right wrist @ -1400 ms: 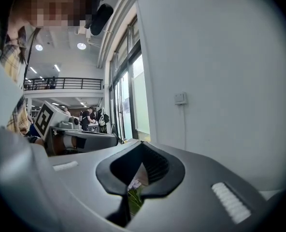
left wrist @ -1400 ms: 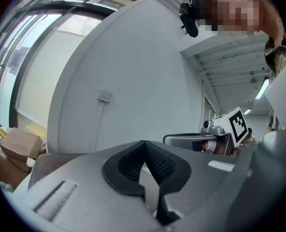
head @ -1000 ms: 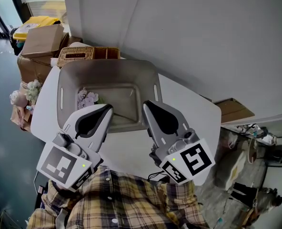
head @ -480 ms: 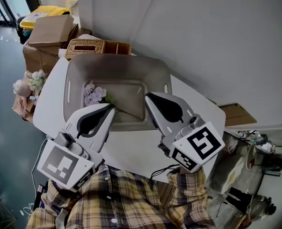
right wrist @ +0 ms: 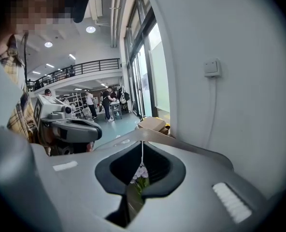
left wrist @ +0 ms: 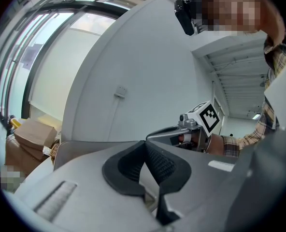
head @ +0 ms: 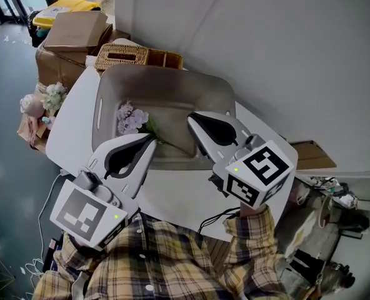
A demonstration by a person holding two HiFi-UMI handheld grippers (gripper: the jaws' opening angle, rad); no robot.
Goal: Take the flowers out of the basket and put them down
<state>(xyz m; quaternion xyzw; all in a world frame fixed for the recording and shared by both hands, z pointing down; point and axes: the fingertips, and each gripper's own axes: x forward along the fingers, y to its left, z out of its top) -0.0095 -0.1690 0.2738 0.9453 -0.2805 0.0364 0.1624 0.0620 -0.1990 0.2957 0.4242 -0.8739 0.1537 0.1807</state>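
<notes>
A grey plastic basket (head: pixel 172 86) stands on the white table (head: pixel 69 133). Pale purple flowers (head: pixel 130 119) lie in its left part, their green stem running right along the floor. My right gripper (head: pixel 192 117) is shut and empty, tilted down over the basket's right half, a short way right of the stem. Through the hollow below its closed tips (right wrist: pixel 142 143) the flowers (right wrist: pixel 141 174) show. My left gripper (head: pixel 150 139) is shut with nothing in it, its tips (left wrist: pixel 145 141) at the basket's near rim, just this side of the stem.
A wicker box (head: pixel 122 56) and cardboard boxes (head: pixel 72 33) stand behind the basket by the wall. Another flower bunch (head: pixel 47 99) sits off the table's left edge. A flat carton (head: pixel 310 152) lies at the right. People stand far off in the hall.
The right gripper has gone forward and tipped down over the basket's near rim into its right half. The left gripper has edged forward to the rim. The flowers lie as before.
</notes>
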